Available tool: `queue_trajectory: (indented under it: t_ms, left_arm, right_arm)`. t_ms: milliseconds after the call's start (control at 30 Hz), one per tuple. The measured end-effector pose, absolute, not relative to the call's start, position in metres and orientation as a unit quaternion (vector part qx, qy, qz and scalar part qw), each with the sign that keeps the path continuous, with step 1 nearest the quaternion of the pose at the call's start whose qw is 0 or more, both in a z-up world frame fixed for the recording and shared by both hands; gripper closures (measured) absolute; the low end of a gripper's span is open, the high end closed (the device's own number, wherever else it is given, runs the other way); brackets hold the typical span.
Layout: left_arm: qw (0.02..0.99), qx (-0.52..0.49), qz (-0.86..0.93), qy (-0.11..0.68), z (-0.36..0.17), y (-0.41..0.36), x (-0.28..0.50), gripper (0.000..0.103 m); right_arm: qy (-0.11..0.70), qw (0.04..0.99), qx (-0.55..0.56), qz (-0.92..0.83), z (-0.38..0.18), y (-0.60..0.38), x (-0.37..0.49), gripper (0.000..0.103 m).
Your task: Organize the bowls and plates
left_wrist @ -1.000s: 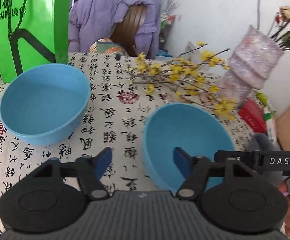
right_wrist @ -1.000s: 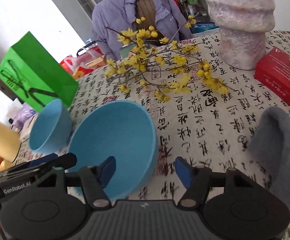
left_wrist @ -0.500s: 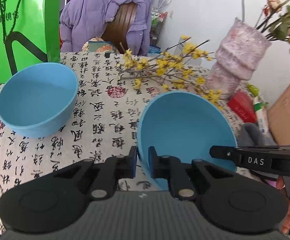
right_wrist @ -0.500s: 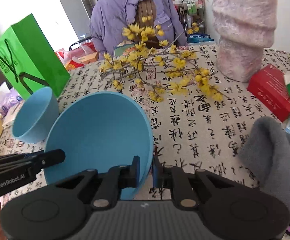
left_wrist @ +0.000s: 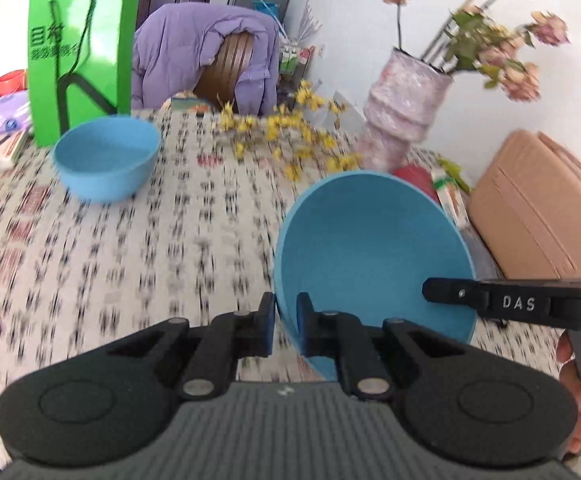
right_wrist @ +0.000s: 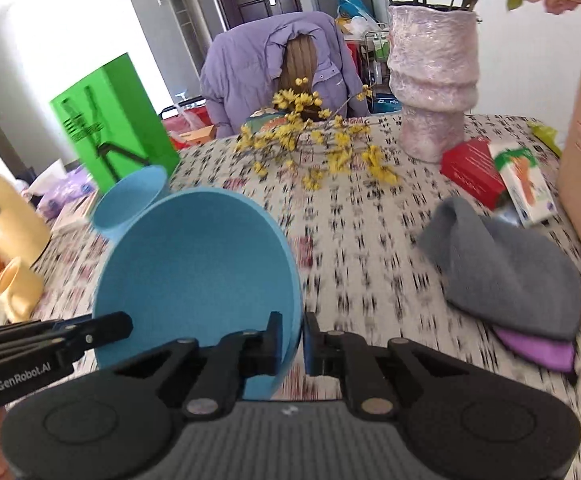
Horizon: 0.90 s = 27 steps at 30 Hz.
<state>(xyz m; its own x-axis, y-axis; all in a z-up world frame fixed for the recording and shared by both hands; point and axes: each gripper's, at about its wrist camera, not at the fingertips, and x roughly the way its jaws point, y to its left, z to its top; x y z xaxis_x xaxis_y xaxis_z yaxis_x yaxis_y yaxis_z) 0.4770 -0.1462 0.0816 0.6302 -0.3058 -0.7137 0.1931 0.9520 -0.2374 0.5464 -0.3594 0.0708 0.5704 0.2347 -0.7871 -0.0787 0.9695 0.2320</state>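
Observation:
A blue bowl [left_wrist: 370, 248] is held off the table by both grippers. My left gripper [left_wrist: 284, 324] is shut on its left rim. My right gripper [right_wrist: 292, 340] is shut on its right rim; the bowl [right_wrist: 198, 272] fills the lower left of the right wrist view. A second blue bowl [left_wrist: 106, 156] sits on the patterned tablecloth at the far left, in front of the green bag; it shows behind the held bowl in the right wrist view [right_wrist: 130, 204].
A green paper bag [left_wrist: 78, 56] stands at the back left. Yellow flower sprigs [right_wrist: 310, 148] and a pink vase [right_wrist: 430, 80] sit at the back. A grey cloth [right_wrist: 506, 268], red box [right_wrist: 470, 168] and cardboard box [left_wrist: 538, 204] lie to the right.
Both grippers closed on the near bowl's rim, then lifted it up off the table; the view has risen and tilted back.

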Motion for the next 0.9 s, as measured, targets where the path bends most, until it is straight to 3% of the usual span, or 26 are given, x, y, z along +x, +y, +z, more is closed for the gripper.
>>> queue_trajectory:
  t_ms: [467,900]
  left_arm:
    - [0.889,-0.064,-0.153,0.426,0.071,-0.145,0.333,0.092]
    - [0.899,-0.075,-0.150,0.405,0.094,-0.113,0.279,0.091]
  right_arm:
    - [0.488,0.862,0.068,0.123,0.066,-0.364,0.389,0.091]
    - [0.470,0.868,0.067,0.147,0.088,-0.348,0.345,0.091]
